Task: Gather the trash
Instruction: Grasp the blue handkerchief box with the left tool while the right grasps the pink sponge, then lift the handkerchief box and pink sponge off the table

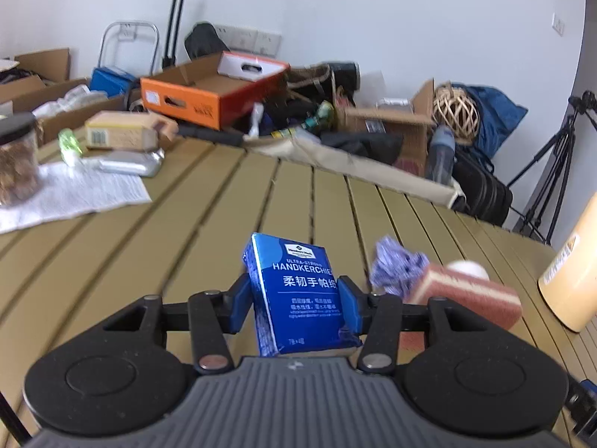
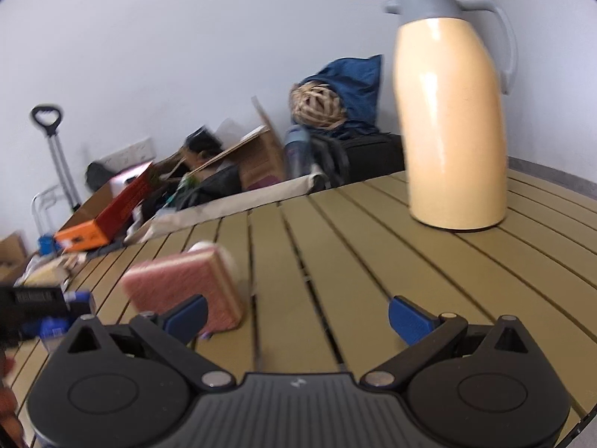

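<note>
My left gripper (image 1: 296, 304) is shut on a blue handkerchief pack (image 1: 298, 295), held upright just above the slatted table (image 1: 186, 205). Right of it lie a crumpled purple wrapper (image 1: 397, 267), a pink sponge (image 1: 466, 296) and a white ball (image 1: 470, 268) behind the sponge. In the right wrist view my right gripper (image 2: 298, 315) stands open over bare slats, with nothing between its blue fingers (image 2: 188, 315). The pink sponge (image 2: 186, 291) stands just beyond its left finger. The left gripper's black body (image 2: 33, 302) shows at the far left edge.
A tall cream thermos jug (image 2: 453, 112) stands at the table's right. On the left are a jar (image 1: 16, 164), a white cloth (image 1: 74, 194), a metal tin (image 1: 127, 164) and a carton (image 1: 119, 132). Boxes, bags and tripods crowd the floor behind the table.
</note>
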`<state>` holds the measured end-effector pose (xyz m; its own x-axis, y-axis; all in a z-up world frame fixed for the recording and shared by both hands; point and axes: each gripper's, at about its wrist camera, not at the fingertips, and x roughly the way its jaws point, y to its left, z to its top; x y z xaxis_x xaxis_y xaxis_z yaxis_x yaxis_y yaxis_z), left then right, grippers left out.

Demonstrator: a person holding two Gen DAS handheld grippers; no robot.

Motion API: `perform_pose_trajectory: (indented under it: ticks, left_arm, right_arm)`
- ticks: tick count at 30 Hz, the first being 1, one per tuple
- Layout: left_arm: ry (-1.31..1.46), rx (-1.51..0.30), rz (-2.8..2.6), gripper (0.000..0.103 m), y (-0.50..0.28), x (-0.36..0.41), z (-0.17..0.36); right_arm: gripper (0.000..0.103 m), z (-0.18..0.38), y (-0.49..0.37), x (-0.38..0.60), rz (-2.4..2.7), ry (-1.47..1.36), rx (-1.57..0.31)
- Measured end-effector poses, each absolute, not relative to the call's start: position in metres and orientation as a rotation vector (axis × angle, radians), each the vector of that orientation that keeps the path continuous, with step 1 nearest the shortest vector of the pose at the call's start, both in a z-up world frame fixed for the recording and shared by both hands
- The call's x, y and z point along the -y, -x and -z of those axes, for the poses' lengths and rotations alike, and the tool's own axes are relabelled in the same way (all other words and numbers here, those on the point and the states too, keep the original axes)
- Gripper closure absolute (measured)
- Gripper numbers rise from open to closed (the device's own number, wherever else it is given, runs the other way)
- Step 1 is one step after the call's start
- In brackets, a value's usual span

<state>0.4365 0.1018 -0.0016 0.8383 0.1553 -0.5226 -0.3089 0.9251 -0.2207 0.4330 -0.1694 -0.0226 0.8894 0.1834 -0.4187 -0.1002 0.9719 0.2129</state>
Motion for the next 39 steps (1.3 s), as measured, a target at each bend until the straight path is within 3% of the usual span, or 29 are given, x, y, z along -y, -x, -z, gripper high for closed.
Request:
perform_pose_trajectory:
  ticks: [16,39]
  left_arm:
    - [0.32,-0.483,-0.306,0.053,-0.402,-0.17,-0.025]
    - [0.367,-0.479,-0.276,0.053,-0.401,-0.176,-0.028]
  right_arm:
    - [0.0,0.011,-0.45,0.061,-0.168,-0.056,-0.449]
    - [0.0,0.01,-0.508,0.03,-0.089,0.046,-0.504]
